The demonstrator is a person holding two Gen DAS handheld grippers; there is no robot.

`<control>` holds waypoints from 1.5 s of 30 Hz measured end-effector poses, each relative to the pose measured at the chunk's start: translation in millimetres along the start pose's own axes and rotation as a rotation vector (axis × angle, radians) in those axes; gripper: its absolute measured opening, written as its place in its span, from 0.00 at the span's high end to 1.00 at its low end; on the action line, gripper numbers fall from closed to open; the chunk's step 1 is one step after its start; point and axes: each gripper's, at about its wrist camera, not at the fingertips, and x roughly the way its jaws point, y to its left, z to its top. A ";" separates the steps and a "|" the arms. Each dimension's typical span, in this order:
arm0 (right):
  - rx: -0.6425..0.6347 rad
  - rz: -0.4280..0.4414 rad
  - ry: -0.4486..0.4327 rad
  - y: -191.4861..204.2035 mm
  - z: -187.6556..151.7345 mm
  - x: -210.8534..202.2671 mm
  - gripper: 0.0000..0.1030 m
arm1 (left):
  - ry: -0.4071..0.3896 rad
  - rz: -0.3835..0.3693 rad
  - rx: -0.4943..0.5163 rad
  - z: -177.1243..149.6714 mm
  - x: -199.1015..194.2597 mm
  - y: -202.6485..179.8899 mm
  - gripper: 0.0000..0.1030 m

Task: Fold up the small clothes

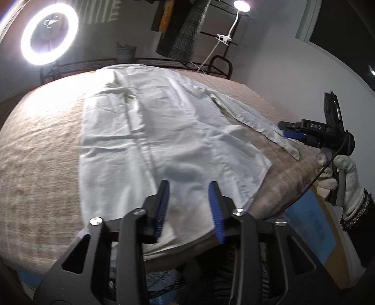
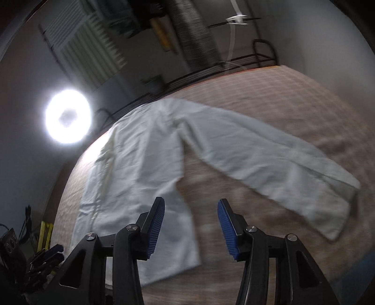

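Note:
A white long-sleeved shirt (image 1: 164, 131) (image 2: 131, 169) lies flat on the beige woven table cover (image 1: 39, 145) (image 2: 293, 98). One sleeve (image 1: 257, 124) (image 2: 269, 159) stretches out to the right. My left gripper (image 1: 188, 185) hovers open over the shirt's near hem, nothing between its blue pads. My right gripper (image 2: 191, 204) is open too, above the shirt's right edge and bare cover. In the left wrist view the right gripper (image 1: 284, 129) sits by the sleeve's cuff, held by a gloved hand (image 1: 342, 173). The right wrist view is blurred.
A bright ring light (image 1: 49, 37) (image 2: 68, 116) stands beyond the far left of the table. A black metal rack (image 1: 220, 68) runs along the far edge, with hanging garments (image 1: 185, 30), a potted plant (image 1: 126, 52) and a clip lamp (image 1: 241, 5).

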 end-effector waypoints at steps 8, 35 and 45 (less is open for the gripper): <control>0.149 -0.119 -0.052 -92.4 4.2 -36.5 0.43 | 0.024 -0.011 0.005 2.2 21.1 -24.9 0.58; 0.248 -0.107 -0.060 -141.3 31.3 -12.0 0.98 | 0.040 0.008 0.008 9.2 29.8 -32.3 0.58; -0.233 0.094 -0.068 21.8 13.4 -22.0 0.99 | 0.011 0.006 -0.048 15.8 24.9 -17.5 0.58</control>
